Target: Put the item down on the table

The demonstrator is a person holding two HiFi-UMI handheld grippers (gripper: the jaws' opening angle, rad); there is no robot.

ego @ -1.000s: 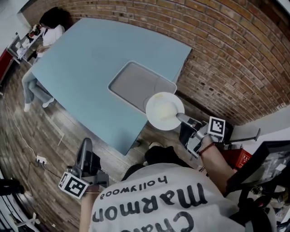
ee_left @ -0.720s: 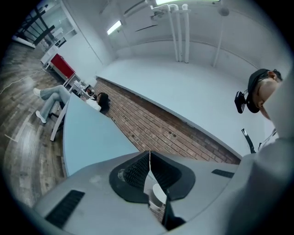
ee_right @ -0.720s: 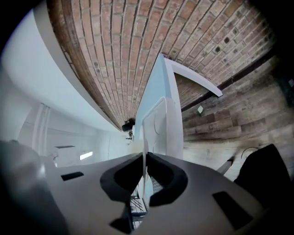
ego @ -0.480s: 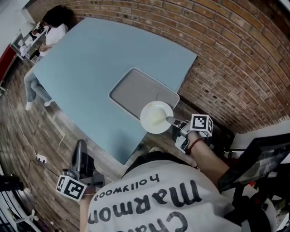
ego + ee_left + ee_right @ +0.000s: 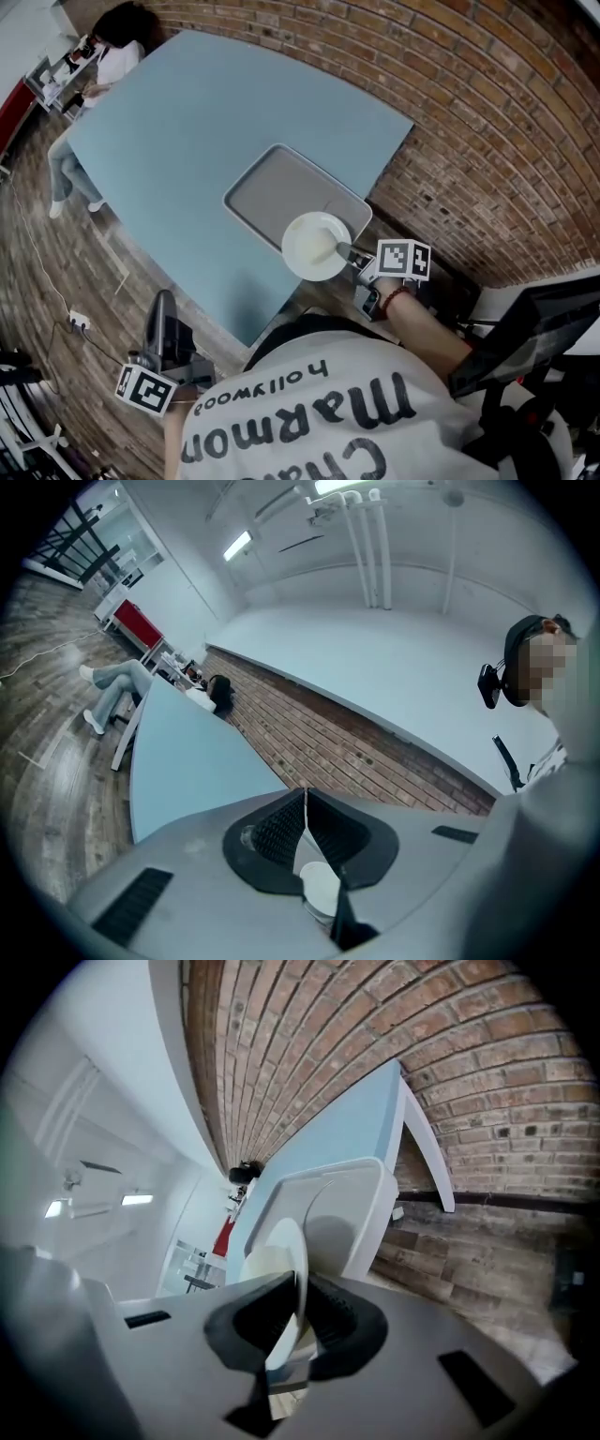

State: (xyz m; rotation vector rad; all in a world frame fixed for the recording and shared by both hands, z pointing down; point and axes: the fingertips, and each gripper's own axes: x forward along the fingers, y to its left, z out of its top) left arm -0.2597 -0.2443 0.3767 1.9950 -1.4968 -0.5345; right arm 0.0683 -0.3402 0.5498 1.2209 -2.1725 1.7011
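A white plate (image 5: 316, 247) hangs over the near right corner of a grey tray (image 5: 272, 187), which lies on the light-blue table (image 5: 206, 103). My right gripper (image 5: 346, 251) is shut on the plate's right rim. In the right gripper view the plate (image 5: 277, 1258) stands edge-on between the jaws of the right gripper (image 5: 292, 1309), above the tray (image 5: 328, 1208), and throws a shadow on it. I cannot tell whether plate and tray touch. My left gripper (image 5: 163, 305) hangs low beside the table's near edge, shut with nothing in it. The left gripper view shows its jaws pressed together (image 5: 305, 808).
A brick wall (image 5: 487, 112) runs close along the table's right side. A person (image 5: 111, 49) sits at the table's far left corner. Wooden floor (image 5: 56, 281) with a cable and a power strip (image 5: 77, 322) lies to the left. Black equipment (image 5: 534, 328) stands at the right.
My right gripper has carried the plate left and towards the table, from beside the tray to over its near right corner. The left gripper has barely moved.
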